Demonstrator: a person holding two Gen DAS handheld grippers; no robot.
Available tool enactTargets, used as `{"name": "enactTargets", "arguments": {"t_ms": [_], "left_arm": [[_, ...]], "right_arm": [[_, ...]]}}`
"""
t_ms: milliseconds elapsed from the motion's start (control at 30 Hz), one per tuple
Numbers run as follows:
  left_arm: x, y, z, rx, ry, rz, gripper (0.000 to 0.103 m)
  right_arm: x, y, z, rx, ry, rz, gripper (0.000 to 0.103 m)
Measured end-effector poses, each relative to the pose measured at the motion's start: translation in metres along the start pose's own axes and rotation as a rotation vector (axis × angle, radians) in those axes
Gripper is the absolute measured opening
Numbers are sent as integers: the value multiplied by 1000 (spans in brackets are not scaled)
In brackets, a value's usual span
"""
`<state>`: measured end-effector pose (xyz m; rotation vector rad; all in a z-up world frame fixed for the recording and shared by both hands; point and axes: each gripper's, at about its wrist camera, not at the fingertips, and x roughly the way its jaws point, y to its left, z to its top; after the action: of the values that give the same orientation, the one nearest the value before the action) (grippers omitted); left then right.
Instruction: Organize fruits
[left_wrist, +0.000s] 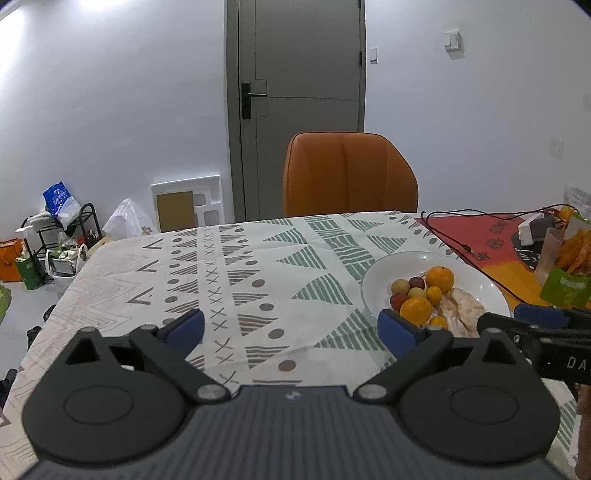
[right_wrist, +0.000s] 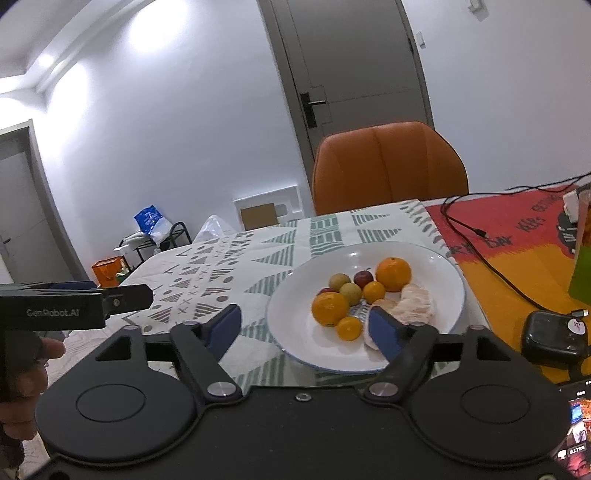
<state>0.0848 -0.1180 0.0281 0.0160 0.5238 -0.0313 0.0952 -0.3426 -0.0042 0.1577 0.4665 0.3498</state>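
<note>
A white plate (right_wrist: 439, 266) (left_wrist: 380, 273) on the patterned tablecloth holds two oranges (right_wrist: 393, 274) (left_wrist: 439, 278), small yellow and red fruits (right_wrist: 350, 291) and peeled pale fruit segments (right_wrist: 415, 304) (left_wrist: 463, 308). My right gripper (right_wrist: 304, 328) hovers open just in front of the plate, its right finger over the near rim. My left gripper (left_wrist: 291, 328) is open over the cloth to the left of the plate, with nothing between its fingers. Each gripper shows at the edge of the other's view.
An orange chair (left_wrist: 349, 173) stands behind the table (left_wrist: 236, 266). A black cable (right_wrist: 491, 254) crosses a red and yellow mat (right_wrist: 517, 243) right of the plate. A black device (right_wrist: 554, 341), snack bags (left_wrist: 570, 266) and a phone screen (right_wrist: 576, 424) sit at the right.
</note>
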Motion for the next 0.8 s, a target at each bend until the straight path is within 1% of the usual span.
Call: {"name": "enactTargets", "arguments": {"t_ms": [67, 133, 200, 300, 433, 800], "left_arm": [[-5, 6, 0, -25, 6, 8, 103], [-9, 12, 0, -38, 11, 6, 103], [-13, 16, -2, -40, 13, 13, 103], [-22, 21, -4, -35, 13, 24, 103], [-34, 30, -7, -53, 12, 17, 103], [-62, 55, -17, -59, 5, 35, 103]], "right_arm": [[-2, 4, 0, -5, 0, 6, 82], [-5, 7, 1, -8, -1, 8, 86], [-9, 11, 1, -12, -5, 10, 93], [-13, 17, 1, -11, -1, 16, 97], [-17, 24, 0, -9, 10, 23, 103], [-35, 41, -6, -3, 17, 10, 103]]}}
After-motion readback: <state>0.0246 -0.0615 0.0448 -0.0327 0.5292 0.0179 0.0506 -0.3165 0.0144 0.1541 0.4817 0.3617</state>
